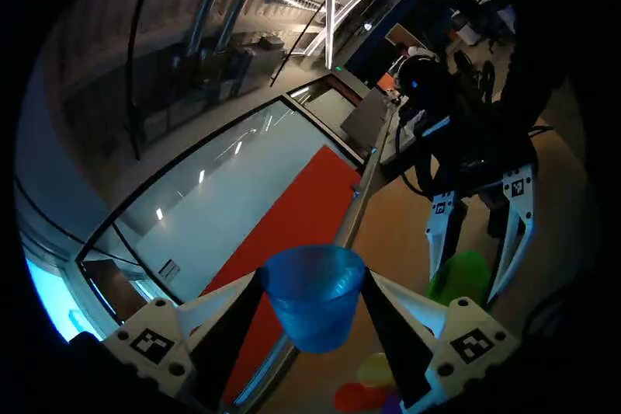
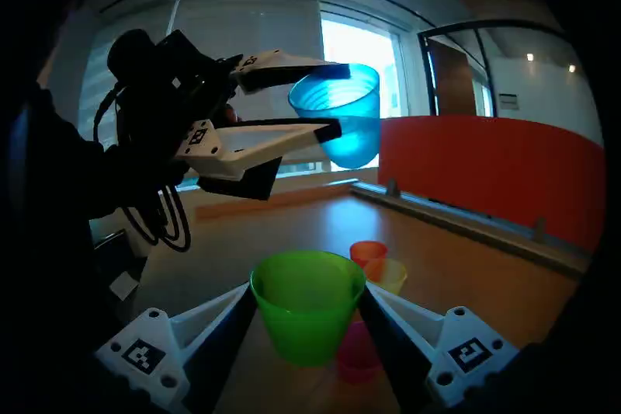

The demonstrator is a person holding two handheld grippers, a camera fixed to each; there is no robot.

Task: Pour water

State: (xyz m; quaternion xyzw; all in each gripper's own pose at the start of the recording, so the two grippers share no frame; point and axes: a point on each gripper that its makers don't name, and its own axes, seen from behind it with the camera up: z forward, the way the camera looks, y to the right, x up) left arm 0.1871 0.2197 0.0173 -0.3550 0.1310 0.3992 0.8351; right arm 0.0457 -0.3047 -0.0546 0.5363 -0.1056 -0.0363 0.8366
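Wooden surface (image 2: 466, 274) carrying 3 small cups (image 2: 369, 252), red partition (image 2: 497, 173) along edge, bright window (image 2: 357, 37) behind. Left claw (image 1: 313, 278) clamps blue cup (image 1: 314, 313); right claw (image 2: 308, 290) clamps green cup (image 2: 307, 321).

Above lower cup (image 2: 308, 313) in right tool (image 2: 308, 290), raised cup (image 2: 341, 115) in left tool (image 1: 313, 278); small cups (image 2: 369, 251) on table (image 2: 466, 266) behind.

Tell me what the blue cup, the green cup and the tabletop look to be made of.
The blue cup looks like thin translucent plastic: light passes through its wall, and faint ridges ring it. The green cup is probably the same plastic, glossy, with a rim that glows with light. The tabletop seems to be wood or wood-look laminate, smooth and brown with a soft sheen; I cannot tell which.
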